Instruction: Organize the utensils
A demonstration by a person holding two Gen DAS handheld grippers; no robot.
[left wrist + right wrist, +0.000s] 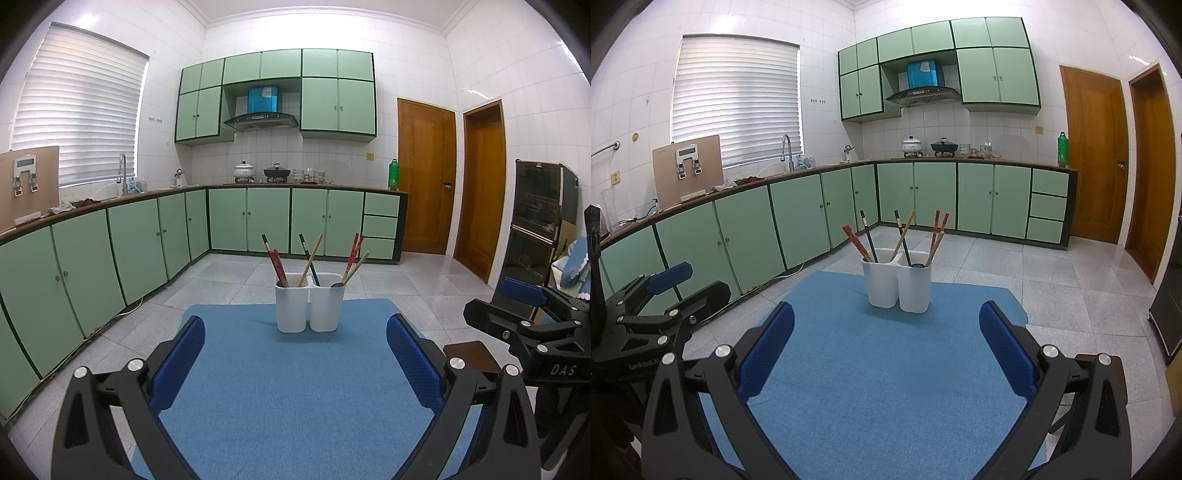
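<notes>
A white two-compartment utensil holder (309, 307) (897, 285) stands on the far part of a table under a blue cloth (291, 387) (886, 369). Chopsticks (275, 260) (866, 240) in red, black and tan lean out of both compartments, and a dark spoon (337, 284) (917, 265) lies in the right one. My left gripper (295, 332) is open and empty, well short of the holder. My right gripper (886, 317) is also open and empty, at about the same distance. Each gripper shows at the other view's edge.
Green kitchen cabinets (110, 251) run along the left and the back, with a sink tap (123, 173) and pots (243, 170) on the counter. Two wooden doors (426, 177) stand at the right. A dark glass-fronted cabinet (535, 229) is at the far right.
</notes>
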